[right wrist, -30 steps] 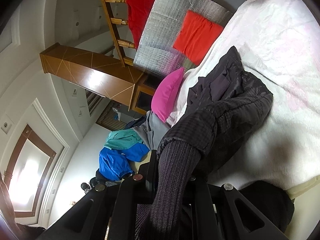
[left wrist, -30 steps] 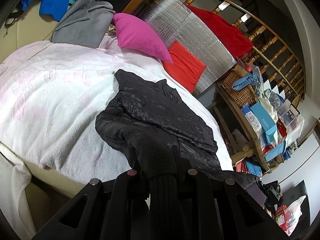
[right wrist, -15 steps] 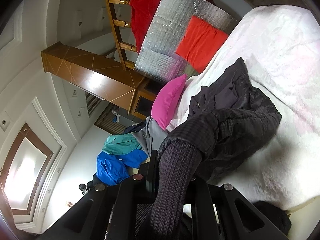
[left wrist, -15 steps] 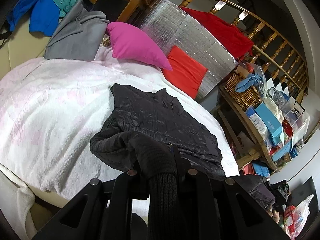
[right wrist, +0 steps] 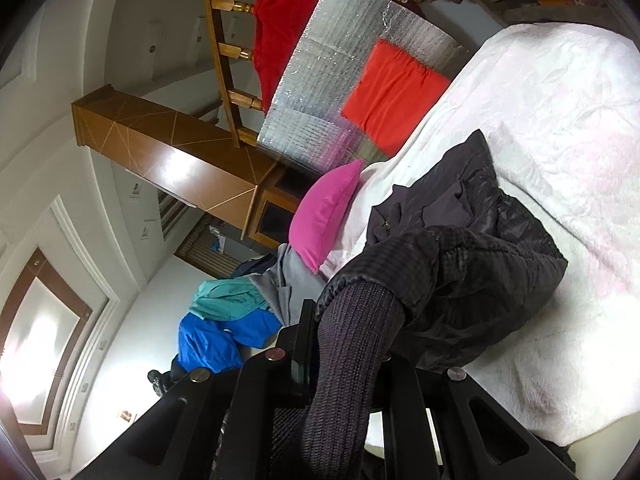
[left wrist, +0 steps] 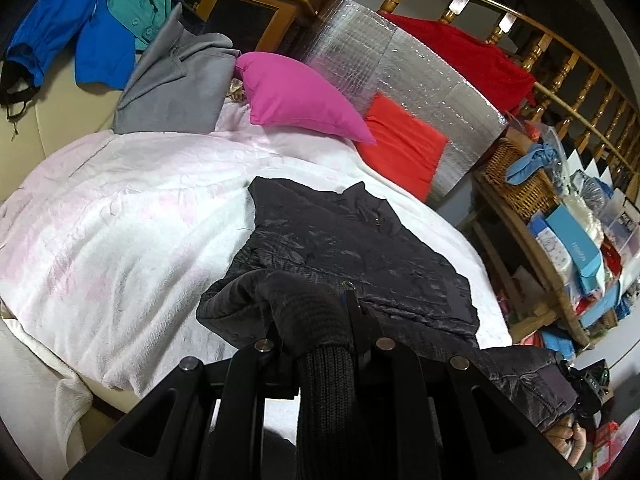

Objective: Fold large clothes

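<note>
Two grippers are each pinching a ribbed knit cuff of the black jacket [left wrist: 352, 248]: left gripper [left wrist: 324, 344] is clamping one sleeve end, right gripper [right wrist: 352, 364] is clamping the other, fingers pressed together on the fabric. Jacket body is lying on the white-pink blanket [left wrist: 120, 232], sleeves pulled over it. Magenta pillow [left wrist: 300, 100] and grey garment [left wrist: 176, 84] are sitting beyond, apart from the jacket.

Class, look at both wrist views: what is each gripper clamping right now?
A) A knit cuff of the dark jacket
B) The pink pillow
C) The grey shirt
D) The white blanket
A: the left gripper and the right gripper each close on a ribbed knit cuff of the dark jacket lying on the white blanket.
</note>
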`<state>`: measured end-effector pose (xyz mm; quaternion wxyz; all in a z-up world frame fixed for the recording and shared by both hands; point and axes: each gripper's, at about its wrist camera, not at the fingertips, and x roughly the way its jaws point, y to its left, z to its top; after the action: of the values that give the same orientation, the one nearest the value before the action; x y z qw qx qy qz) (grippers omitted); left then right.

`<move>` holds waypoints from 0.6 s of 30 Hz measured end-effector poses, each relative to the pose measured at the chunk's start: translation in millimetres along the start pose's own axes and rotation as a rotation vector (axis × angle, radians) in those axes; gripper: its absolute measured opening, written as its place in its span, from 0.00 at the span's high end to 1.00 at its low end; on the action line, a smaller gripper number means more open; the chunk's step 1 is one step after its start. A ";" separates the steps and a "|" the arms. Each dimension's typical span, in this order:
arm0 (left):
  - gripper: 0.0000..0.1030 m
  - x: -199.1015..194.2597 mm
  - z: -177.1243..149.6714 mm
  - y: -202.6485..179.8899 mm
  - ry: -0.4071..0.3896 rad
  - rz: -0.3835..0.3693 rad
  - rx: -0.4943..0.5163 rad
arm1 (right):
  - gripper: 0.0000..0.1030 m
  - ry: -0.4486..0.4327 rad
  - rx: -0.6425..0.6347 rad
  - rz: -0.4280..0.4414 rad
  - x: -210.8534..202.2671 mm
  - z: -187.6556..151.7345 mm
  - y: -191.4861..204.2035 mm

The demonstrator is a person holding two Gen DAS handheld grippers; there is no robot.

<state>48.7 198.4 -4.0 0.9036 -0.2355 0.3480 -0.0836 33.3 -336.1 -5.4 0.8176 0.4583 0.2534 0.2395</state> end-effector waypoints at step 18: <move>0.82 7.2 6.8 -3.7 0.007 0.052 0.001 | 0.88 -0.001 -0.019 -0.037 13.7 8.5 12.9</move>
<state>58.6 195.4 -2.1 0.9043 -0.2257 0.3572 -0.0610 47.1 -326.9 7.0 0.8263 0.4458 0.2592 0.2264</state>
